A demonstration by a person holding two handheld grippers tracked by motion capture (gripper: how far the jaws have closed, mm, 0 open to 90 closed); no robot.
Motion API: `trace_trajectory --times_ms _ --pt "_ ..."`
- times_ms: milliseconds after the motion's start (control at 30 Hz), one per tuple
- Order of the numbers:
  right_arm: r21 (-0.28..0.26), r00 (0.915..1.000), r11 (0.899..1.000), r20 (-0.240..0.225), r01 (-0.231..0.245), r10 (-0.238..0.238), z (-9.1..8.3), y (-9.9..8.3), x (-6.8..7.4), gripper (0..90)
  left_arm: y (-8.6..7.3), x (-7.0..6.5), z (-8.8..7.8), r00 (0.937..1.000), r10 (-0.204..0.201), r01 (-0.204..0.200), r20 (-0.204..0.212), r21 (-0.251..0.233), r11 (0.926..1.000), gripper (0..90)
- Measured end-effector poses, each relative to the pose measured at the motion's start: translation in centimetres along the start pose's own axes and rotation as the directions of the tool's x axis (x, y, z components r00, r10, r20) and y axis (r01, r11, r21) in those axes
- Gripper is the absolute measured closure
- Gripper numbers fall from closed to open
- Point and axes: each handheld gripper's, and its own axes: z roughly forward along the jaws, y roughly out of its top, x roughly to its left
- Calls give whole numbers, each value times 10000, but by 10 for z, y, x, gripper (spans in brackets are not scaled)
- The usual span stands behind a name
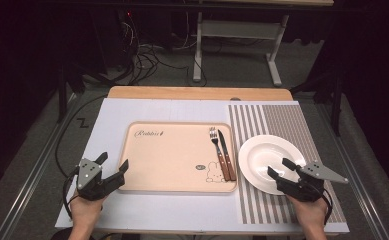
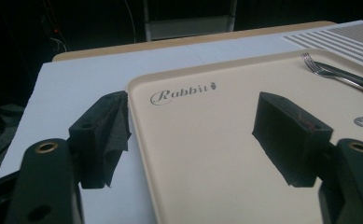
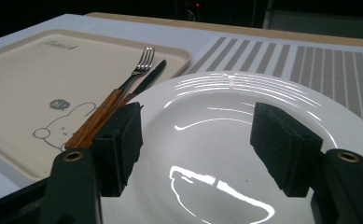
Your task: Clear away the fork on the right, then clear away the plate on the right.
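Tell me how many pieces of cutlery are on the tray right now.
2. A fork and a knife, both wooden-handled, lie side by side at the right edge of the beige rabbit tray, the fork on the left, handles toward the person. None seems hidden.

- One tray, cream, lying on the table
- One white plate
- One fork
- One knife
- One striped placemat
- Two grippers: left gripper, right gripper
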Motion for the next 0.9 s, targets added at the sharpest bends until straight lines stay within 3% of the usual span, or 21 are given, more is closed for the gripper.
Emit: trace_trajectory --times_ms 200,400,667,900 --pt "-142 9993 9997 309 -207 211 -5 -5 -5 350 0 1 -1 10000 -6 6 -21 -21 10000 274" --pt "-152 9991 9995 308 -271 276 -5 -6 -7 345 0 0 -1 10000 12 -12 -69 -27 10000 274" --pt "-128 9943 9959 571 -895 901 -5 -6 -17 342 0 1 -1 10000 -40 40 -38 -11 10000 274" --pt "-160 9914 9942 753 -1062 1071 -6 -6 -23 347 0 -1 0 10000 16 -16 -57 8 10000 274"
